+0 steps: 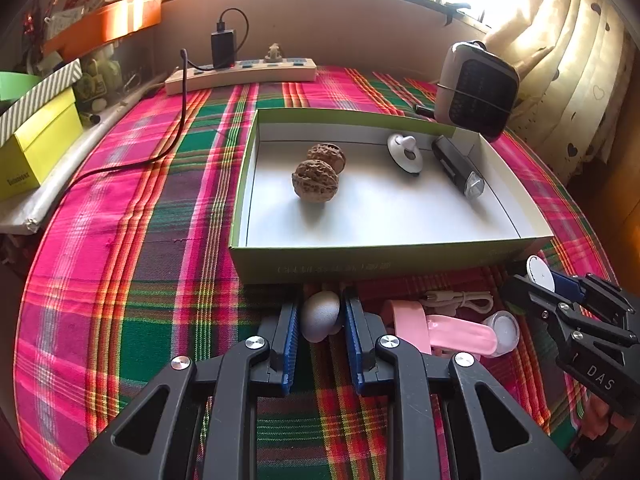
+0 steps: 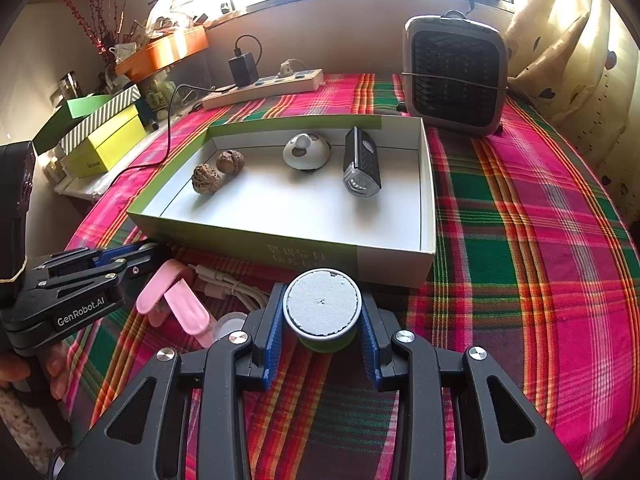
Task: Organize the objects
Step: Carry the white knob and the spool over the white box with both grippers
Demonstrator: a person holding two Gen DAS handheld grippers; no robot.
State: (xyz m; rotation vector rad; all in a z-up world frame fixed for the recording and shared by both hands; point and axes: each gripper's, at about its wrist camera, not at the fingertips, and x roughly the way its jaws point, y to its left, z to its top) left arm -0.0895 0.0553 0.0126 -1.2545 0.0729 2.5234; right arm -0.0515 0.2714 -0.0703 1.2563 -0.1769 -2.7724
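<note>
An open green-sided box (image 1: pixel 360 266) (image 2: pixel 240 242) lies on the plaid cloth and holds two walnuts (image 1: pixel 316 180) (image 2: pixel 206 178), a white knobbed disc (image 1: pixel 405 152) (image 2: pixel 306 152) and a black bike light (image 1: pixel 458 166) (image 2: pixel 362 164). My left gripper (image 1: pixel 322 316) is shut on a silver egg-shaped object (image 1: pixel 320 314) just in front of the box. My right gripper (image 2: pixel 322 312) is shut on a round white-topped, green-bottomed container (image 2: pixel 322 306), also before the box front. A pink clip (image 1: pixel 440 332) (image 2: pixel 176 300), white cable (image 1: pixel 460 300) (image 2: pixel 232 290) and small clear jar (image 1: pixel 504 330) lie between the grippers.
A grey fan heater (image 1: pixel 476 88) (image 2: pixel 454 72) stands behind the box at the right. A power strip with a black charger (image 1: pixel 240 72) (image 2: pixel 264 86) and its cord lie at the back. Yellow and striped boxes (image 1: pixel 36 132) (image 2: pixel 104 136) are stacked at the left edge. A curtain (image 1: pixel 568 60) hangs at the right.
</note>
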